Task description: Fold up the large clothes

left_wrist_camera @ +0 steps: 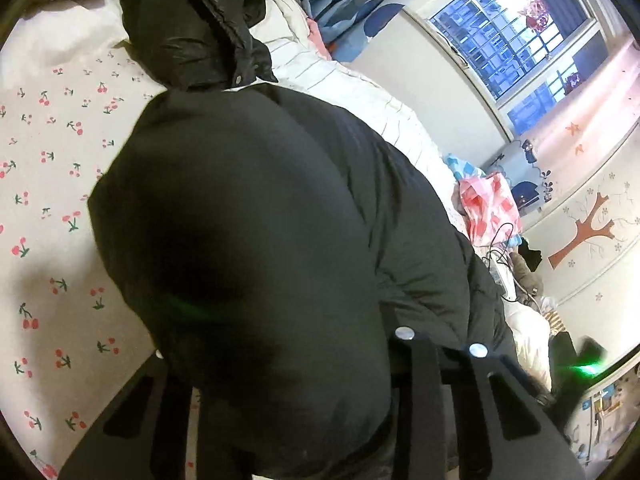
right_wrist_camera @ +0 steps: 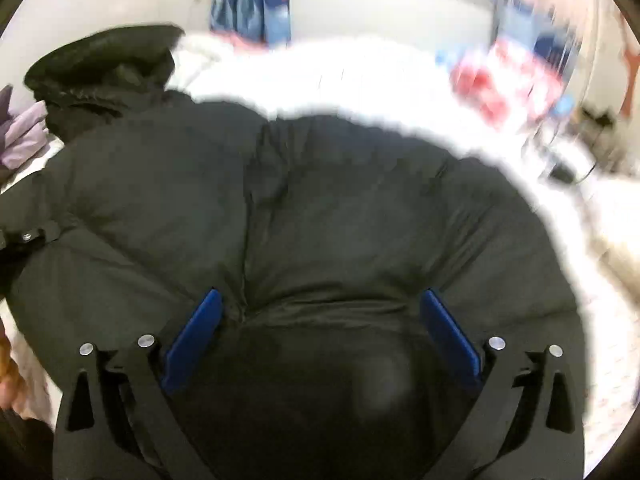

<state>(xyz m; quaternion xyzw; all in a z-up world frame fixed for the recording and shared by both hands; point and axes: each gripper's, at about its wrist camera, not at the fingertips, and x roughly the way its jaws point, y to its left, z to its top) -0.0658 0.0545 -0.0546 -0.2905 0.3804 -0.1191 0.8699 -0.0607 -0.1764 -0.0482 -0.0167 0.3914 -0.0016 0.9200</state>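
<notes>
Black puffer jacket [left_wrist_camera: 260, 220] spread on bed over cherry-print sheet [left_wrist_camera: 48, 168]; glossy hood [left_wrist_camera: 192, 20] at far end, white striped quilt [left_wrist_camera: 360, 92] alongside. Fills most of both wrist views.

Risks, judged from present lie:
- Padding thick and springy; a shallow pinch likely catches outer shell only. Slick fabric could slide out mid-lift and drop the fold short.
- Bulk bulges up against both cameras; hem and sleeve edges hidden, so fold line may land crooked.
- Right view smeared with motion; a fast pull there while the other side is gripped could twist the jacket rather than turn it over.
- Quilt and red-and-white plastic bag [left_wrist_camera: 488, 208] close by at bed edge; a wide sweep could drag them along.

Left tongs [left_wrist_camera: 300, 360]: fingers mostly buried under a fold of jacket, gap narrow, cloth bunched between. Reads as clamped on the jacket, though pad contact itself not visible.

Right tongs [right_wrist_camera: 322, 332]: blue pads [right_wrist_camera: 196, 332] set wide apart, jacket swelling up between them and brushing inner faces; no squeeze evident. Spread, not gripping.
</notes>
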